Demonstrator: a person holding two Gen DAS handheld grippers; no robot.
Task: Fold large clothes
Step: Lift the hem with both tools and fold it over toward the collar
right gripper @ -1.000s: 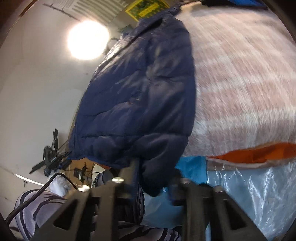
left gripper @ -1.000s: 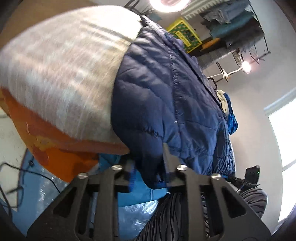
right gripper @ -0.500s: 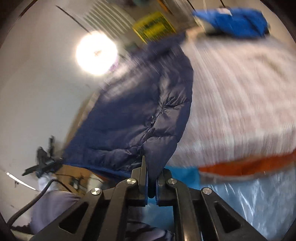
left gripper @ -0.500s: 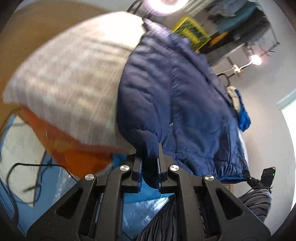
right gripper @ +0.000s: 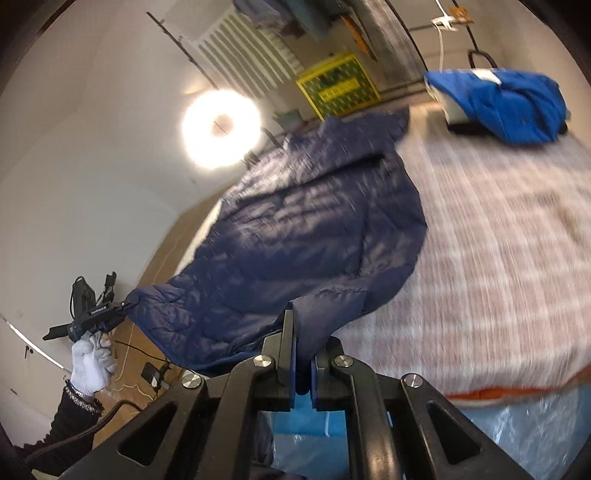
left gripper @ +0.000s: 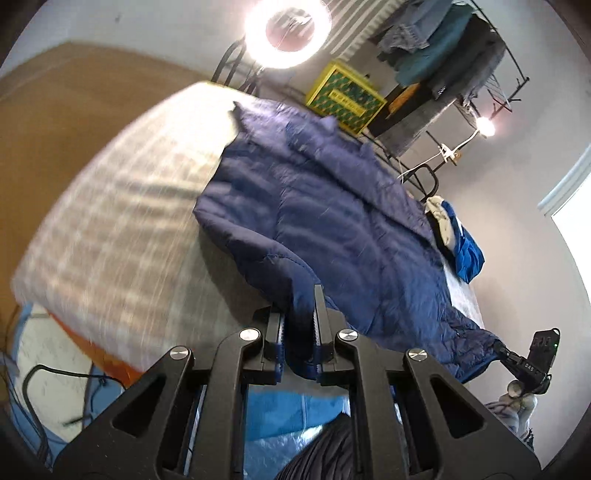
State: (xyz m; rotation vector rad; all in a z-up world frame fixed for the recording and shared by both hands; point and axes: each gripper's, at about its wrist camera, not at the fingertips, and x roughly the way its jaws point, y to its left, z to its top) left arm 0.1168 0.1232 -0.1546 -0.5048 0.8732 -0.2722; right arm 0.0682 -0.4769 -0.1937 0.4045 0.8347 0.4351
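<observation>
A navy quilted puffer jacket (left gripper: 332, 221) lies spread on a bed with a pale striped cover (left gripper: 122, 229). My left gripper (left gripper: 300, 332) is shut on the jacket's near hem corner, raised off the bed edge. In the right wrist view the same jacket (right gripper: 306, 229) shows, and my right gripper (right gripper: 303, 358) is shut on its other near hem corner. The left gripper also shows at the far left of the right wrist view (right gripper: 92, 314), held by a white-gloved hand. The right gripper shows small at the right of the left wrist view (left gripper: 532, 365).
A bright blue garment (right gripper: 509, 99) lies at the far end of the bed. A clothes rack (left gripper: 443, 55), a yellow box (left gripper: 343, 98) and a ring light (left gripper: 284, 33) stand beyond the bed. Blue plastic sheeting (right gripper: 517, 435) hangs under the bed edge. Cables (left gripper: 55, 376) lie on the floor.
Both grippers closed on the jacket's near hem corners and rose, lifting the hem off the bed edge. The views tilted up over the bed.
</observation>
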